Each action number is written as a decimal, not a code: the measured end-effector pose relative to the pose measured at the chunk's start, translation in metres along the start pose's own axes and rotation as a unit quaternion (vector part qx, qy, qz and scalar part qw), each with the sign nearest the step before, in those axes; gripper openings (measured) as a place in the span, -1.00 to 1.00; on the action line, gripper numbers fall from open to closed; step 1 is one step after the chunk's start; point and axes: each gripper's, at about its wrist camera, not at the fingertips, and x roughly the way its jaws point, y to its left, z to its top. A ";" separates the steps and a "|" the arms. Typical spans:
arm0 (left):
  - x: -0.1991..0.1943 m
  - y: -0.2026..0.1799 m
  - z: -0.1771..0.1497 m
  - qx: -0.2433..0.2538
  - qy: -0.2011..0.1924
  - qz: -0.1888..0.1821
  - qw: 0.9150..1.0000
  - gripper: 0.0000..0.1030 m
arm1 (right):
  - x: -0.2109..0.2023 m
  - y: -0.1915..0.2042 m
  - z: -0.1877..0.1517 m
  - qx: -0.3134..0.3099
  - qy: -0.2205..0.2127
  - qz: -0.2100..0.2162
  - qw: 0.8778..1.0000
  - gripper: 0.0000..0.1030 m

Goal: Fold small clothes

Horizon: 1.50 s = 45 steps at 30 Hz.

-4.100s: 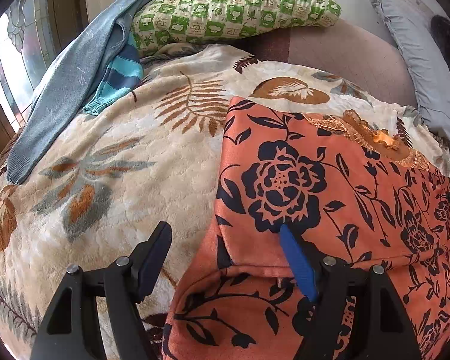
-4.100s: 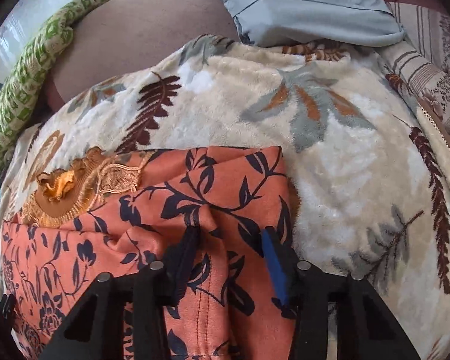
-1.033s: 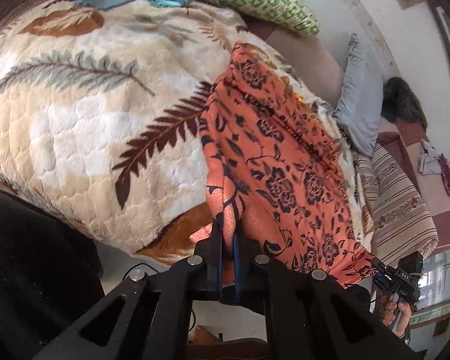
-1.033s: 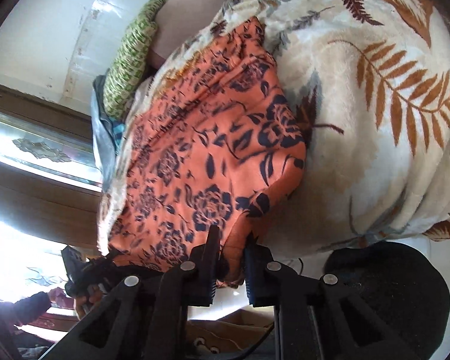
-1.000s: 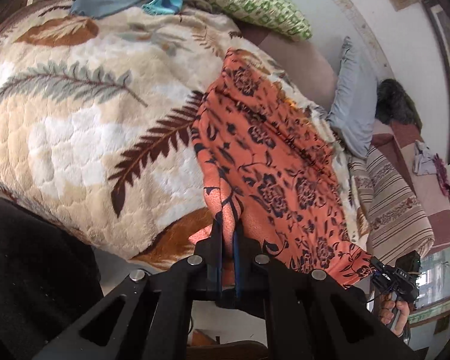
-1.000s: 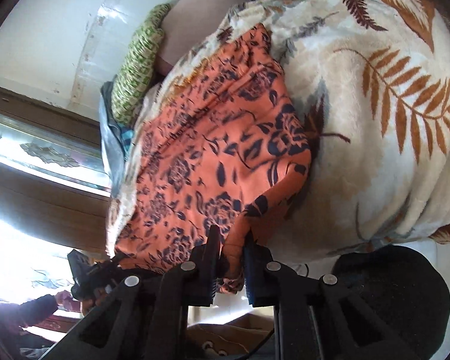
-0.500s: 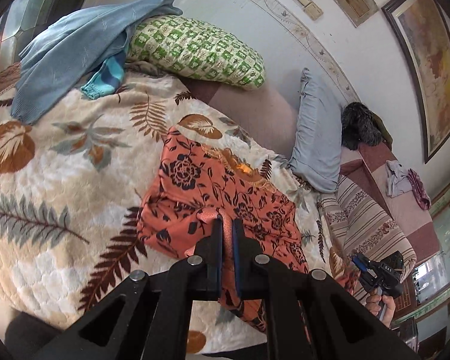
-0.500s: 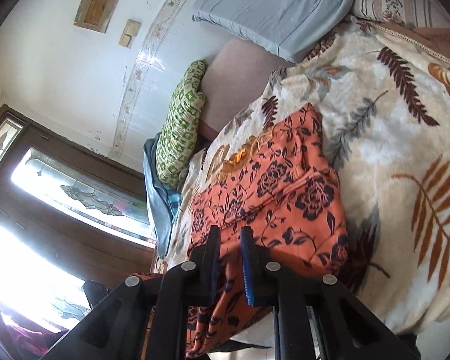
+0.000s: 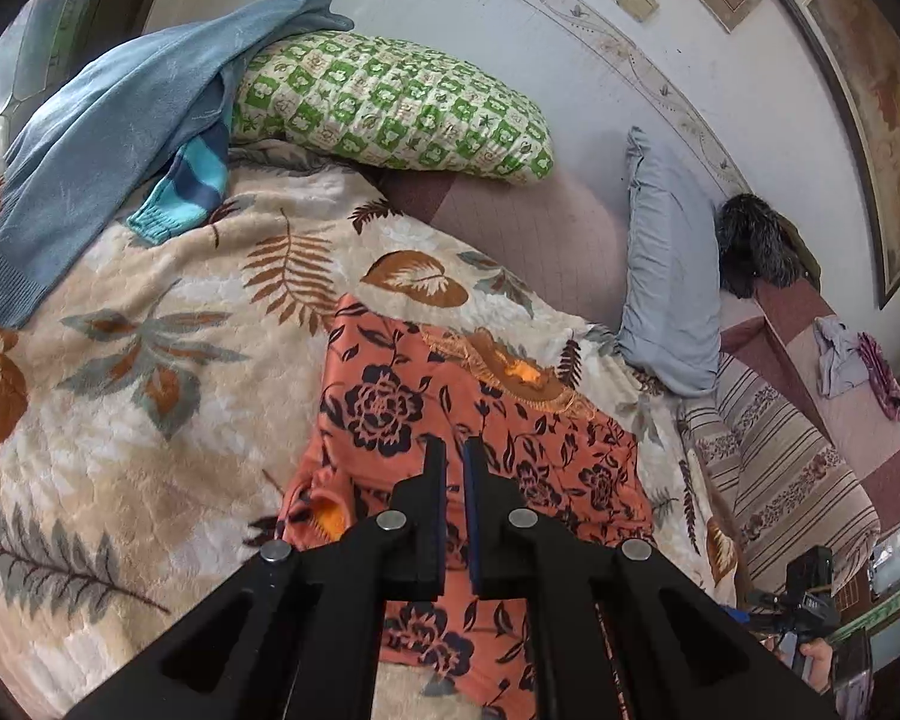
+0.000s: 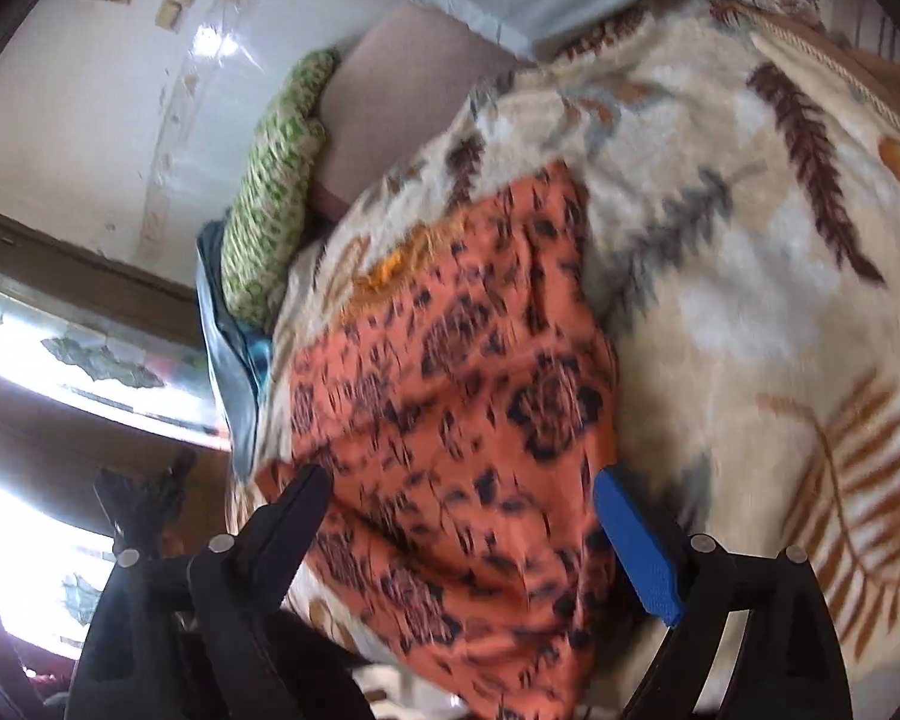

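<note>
On the far left of the bed, a blue knitted sweater (image 9: 108, 138) is draped over one end of a green-and-white checked pillow (image 9: 390, 114), both lying at the far edge of a cream plush blanket printed with brown and grey leaves (image 9: 120, 420). In the middle of that blanket lies the orange garment with a dark floral print (image 9: 450, 420), its embroidered neckline at the far end.

Half a second ago both grippers pinched the near hem and carried it up and away from the bed edge. Now the hem has been laid down over the body, so the garment looks folded roughly in half — the first fold appears done.

The left gripper (image 9: 455, 468) hovers above the near half of the garment, its jaws nearly closed with a thin gap and no cloth visible between them. To the right, the right gripper (image 10: 462, 516) has let go; its jaws stand wide apart, with the blurred orange cloth lying beneath and beyond them. Further right, a pale grey-blue pillow (image 9: 666, 276) leans against the mauve headboard (image 9: 546, 240).
</note>
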 end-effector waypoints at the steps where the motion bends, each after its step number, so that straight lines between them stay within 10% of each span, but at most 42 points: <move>1: -0.004 0.006 -0.010 -0.004 0.004 0.004 1.000 -0.85 | 0.000 -0.005 -0.022 0.006 0.017 -0.003 1.000 0.78; 6: 0.001 0.051 -0.060 -0.052 0.068 0.060 0.994 0.15 | 0.022 -0.034 -0.109 0.031 0.059 -0.042 0.997 0.77; 10: 0.021 0.076 -0.077 -0.082 0.116 0.079 0.987 0.15 | 0.040 -0.046 -0.121 0.106 0.052 -0.016 0.993 0.76; 22: 0.037 0.059 -0.052 -0.096 0.100 0.033 0.990 0.16 | 0.049 -0.042 -0.144 0.131 0.032 0.004 0.991 0.52; 32: 0.085 0.055 -0.013 -0.067 0.119 0.071 0.988 0.24 | 0.059 -0.052 -0.144 0.137 0.023 0.021 0.990 0.52; 33: 0.088 0.051 -0.012 -0.053 0.123 0.069 0.989 0.19 | 0.059 -0.052 -0.144 0.135 0.020 0.021 0.990 0.52; 36: 0.099 0.040 -0.012 -0.015 0.148 0.082 0.985 -0.90 | 0.063 -0.057 -0.145 0.136 0.023 0.011 0.990 0.11; 38: 0.100 0.041 -0.012 -0.017 0.152 0.081 0.985 -0.90 | 0.069 -0.060 -0.146 0.142 0.038 -0.008 0.989 -0.29; 42: 0.090 0.042 -0.012 -0.014 0.141 0.075 0.987 -0.89 | 0.053 -0.063 -0.150 0.149 0.015 -0.047 0.988 -0.26; 45: 0.092 0.042 -0.011 -0.013 0.146 0.074 0.986 -0.62 | 0.048 -0.067 -0.149 0.159 0.013 -0.053 0.986 0.43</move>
